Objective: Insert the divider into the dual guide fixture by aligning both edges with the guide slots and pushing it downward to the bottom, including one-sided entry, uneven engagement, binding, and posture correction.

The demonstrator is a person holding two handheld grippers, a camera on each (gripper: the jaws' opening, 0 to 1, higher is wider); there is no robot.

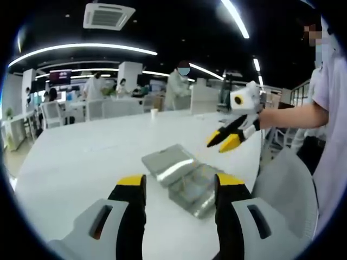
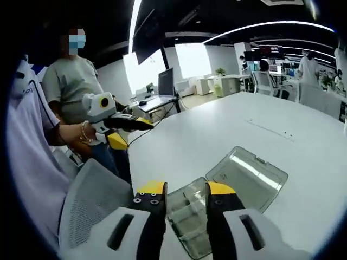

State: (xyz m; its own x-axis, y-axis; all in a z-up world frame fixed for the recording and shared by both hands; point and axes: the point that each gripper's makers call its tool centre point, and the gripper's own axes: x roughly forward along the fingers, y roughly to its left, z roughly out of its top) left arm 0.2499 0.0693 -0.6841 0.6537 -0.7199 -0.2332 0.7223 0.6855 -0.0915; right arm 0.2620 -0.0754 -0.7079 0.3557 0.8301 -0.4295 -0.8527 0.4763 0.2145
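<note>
Clear plastic box point(image 2: 195, 219) lay on white table point(image 2: 217, 135), hinged lid point(image 2: 246, 176) flat beside it — both grippers' jaws apart, empty, above box.

White table point(image 1: 81, 157), clear box point(image 2: 238, 179) (yellow-tipped black jaws).

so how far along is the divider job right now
Done: the clear box sits on the white table with its lid swung open.

In hand: nothing. The left hand-held gripper and the right hand-held gripper are both open, above the box and apart from it. I can't pick out a separate divider.

Left: gripping the divider, lining both edges with the slots, pushing it to the bottom.
</note>
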